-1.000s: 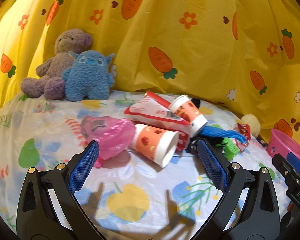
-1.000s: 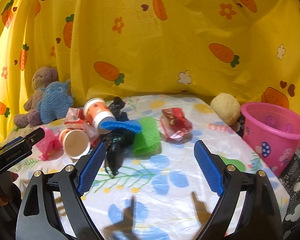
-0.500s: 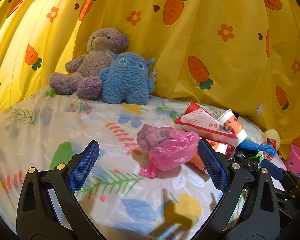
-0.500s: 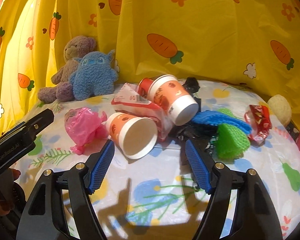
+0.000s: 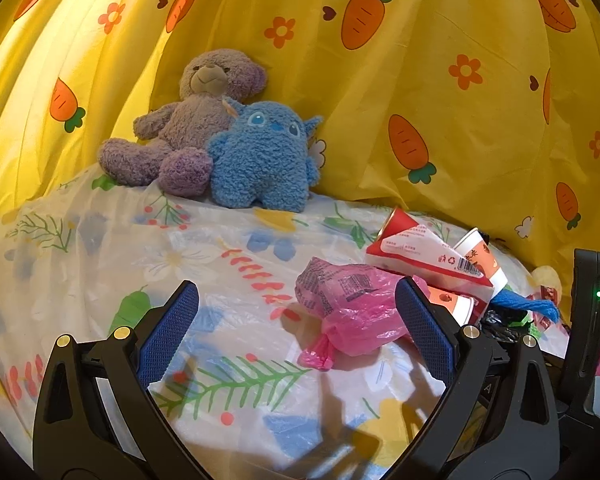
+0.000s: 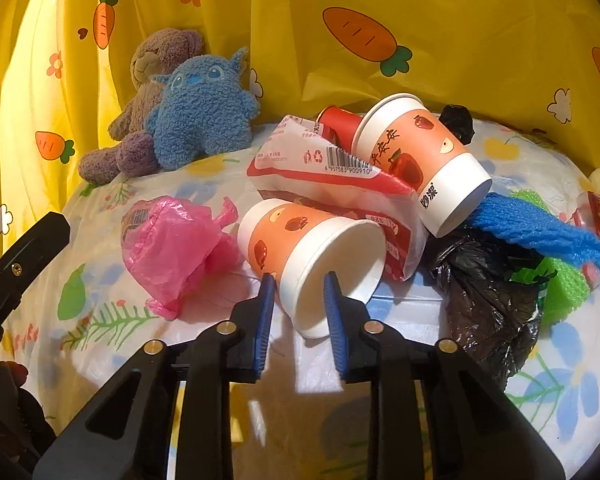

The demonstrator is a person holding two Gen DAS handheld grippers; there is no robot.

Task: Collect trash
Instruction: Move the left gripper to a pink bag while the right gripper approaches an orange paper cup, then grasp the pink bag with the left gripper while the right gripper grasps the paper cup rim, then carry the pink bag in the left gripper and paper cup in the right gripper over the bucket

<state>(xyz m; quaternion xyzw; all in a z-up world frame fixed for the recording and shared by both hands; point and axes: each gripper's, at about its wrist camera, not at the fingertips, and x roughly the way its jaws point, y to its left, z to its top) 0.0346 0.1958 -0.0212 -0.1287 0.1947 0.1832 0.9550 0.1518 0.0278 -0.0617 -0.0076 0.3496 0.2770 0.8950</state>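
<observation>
Two orange-and-white paper cups lie tipped over in the trash heap at the middle of the right wrist view. The nearer paper cup (image 6: 312,256) rests on its side with its open white mouth turned toward the lower middle of the frame, its orange band printed with small red apples. The right gripper (image 6: 300,292) has just been closing, and its jaws now stand narrow with the lower rim of this cup between them: one blue pad is against the outer wall, the other sits inside the mouth.

Behind it, a flattened red-and-white plastic packet (image 6: 332,172) with a barcode leans across the pile. The second paper cup (image 6: 420,160) lies on top of the packet, base toward the upper left. Right of these lie a crumpled black plastic bag (image 6: 488,292), a blue knitted mesh strip (image 6: 540,232) and a green mesh piece (image 6: 566,288). Left of the gripped cup sits a crumpled pink plastic bag (image 6: 172,252).

In the left wrist view the left gripper (image 5: 296,336) hangs wide open above the floral plastic tablecloth (image 5: 100,248), the pink bag just inside its right finger, untouched. At upper left, a purple teddy bear (image 5: 188,120) and a blue plush monster (image 5: 260,160) sit against the yellow carrot-print curtain (image 5: 460,120).
</observation>
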